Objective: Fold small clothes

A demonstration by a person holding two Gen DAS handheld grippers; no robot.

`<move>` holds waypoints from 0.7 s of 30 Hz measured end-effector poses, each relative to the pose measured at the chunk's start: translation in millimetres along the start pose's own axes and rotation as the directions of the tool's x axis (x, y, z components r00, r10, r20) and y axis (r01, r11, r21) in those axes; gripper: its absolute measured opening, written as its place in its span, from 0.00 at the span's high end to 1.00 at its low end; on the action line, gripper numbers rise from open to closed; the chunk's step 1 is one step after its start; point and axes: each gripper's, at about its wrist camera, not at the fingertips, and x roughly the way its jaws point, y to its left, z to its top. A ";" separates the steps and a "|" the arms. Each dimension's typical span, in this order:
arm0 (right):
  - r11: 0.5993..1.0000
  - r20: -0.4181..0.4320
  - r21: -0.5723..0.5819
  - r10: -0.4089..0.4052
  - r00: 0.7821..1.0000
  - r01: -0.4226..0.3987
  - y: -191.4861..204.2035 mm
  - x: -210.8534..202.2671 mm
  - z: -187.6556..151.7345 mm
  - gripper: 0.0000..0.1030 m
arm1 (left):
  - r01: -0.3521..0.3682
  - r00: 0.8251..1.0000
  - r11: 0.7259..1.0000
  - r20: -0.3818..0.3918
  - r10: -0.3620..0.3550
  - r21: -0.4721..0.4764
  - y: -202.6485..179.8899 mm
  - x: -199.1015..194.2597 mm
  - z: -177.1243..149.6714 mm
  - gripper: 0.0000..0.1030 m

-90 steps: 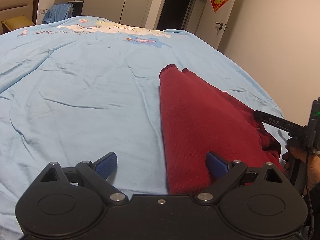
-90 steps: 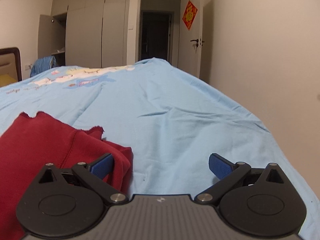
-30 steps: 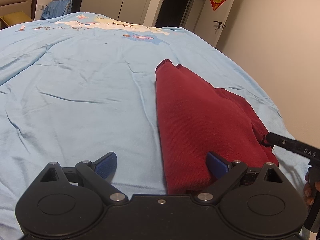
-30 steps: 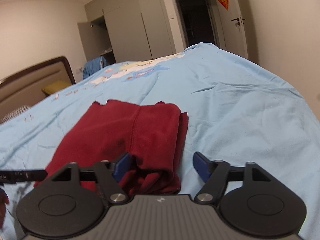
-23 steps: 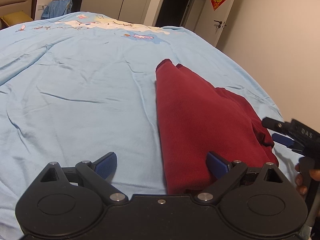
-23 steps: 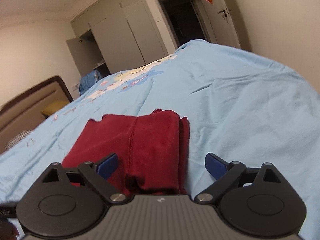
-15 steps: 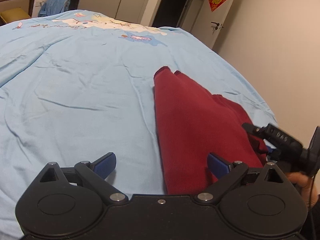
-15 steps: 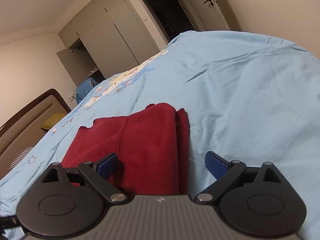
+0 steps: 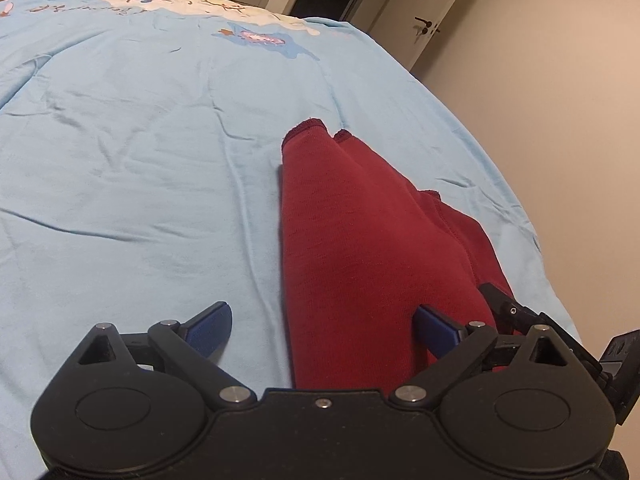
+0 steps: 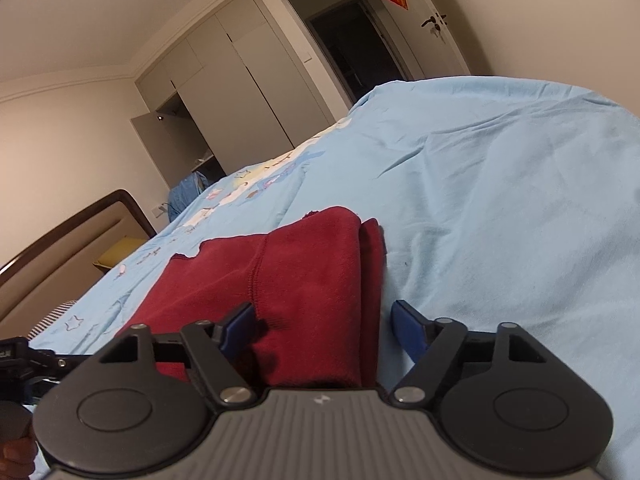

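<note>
A dark red knitted garment (image 9: 360, 248) lies folded lengthways on the light blue bedsheet (image 9: 140, 140), its narrow end pointing away. My left gripper (image 9: 322, 326) is open and straddles the garment's near left edge, one blue pad on the sheet and one over the cloth. In the right wrist view the same red garment (image 10: 304, 292) fills the gap of my right gripper (image 10: 324, 324), which is open around its near right corner. The right gripper's dark frame (image 9: 508, 312) shows beside the left one.
The bed ends at a beige wall (image 9: 560, 100) on the right. A white door (image 9: 424, 28) with a red ornament, a dark doorway (image 10: 352, 40) and grey wardrobes (image 10: 240, 80) stand beyond. A brown headboard (image 10: 72, 240) and a yellow pillow (image 10: 116, 258) lie at the left.
My right gripper has swung in low from the right and now straddles the garment's near right corner. My left gripper has tilted forward over the near left edge. The garment has not moved.
</note>
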 end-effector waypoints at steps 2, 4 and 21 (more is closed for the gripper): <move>1.000 0.002 0.009 0.019 1.000 -0.019 -1.7 -1.2 -0.9 0.30 | -0.006 1.000 1.000 -0.006 0.006 0.009 -2.7 1.6 0.6 0.07; 1.000 0.001 0.014 0.028 1.000 -0.028 -2.4 -1.6 -1.3 0.32 | -0.008 1.000 1.000 -0.010 0.008 0.015 -4.5 2.2 1.0 0.08; 0.999 0.001 0.009 0.032 0.999 -0.032 0.7 -2.5 -3.4 0.43 | 0.003 1.000 0.999 -0.019 -0.002 0.052 -18.4 3.0 -0.8 0.31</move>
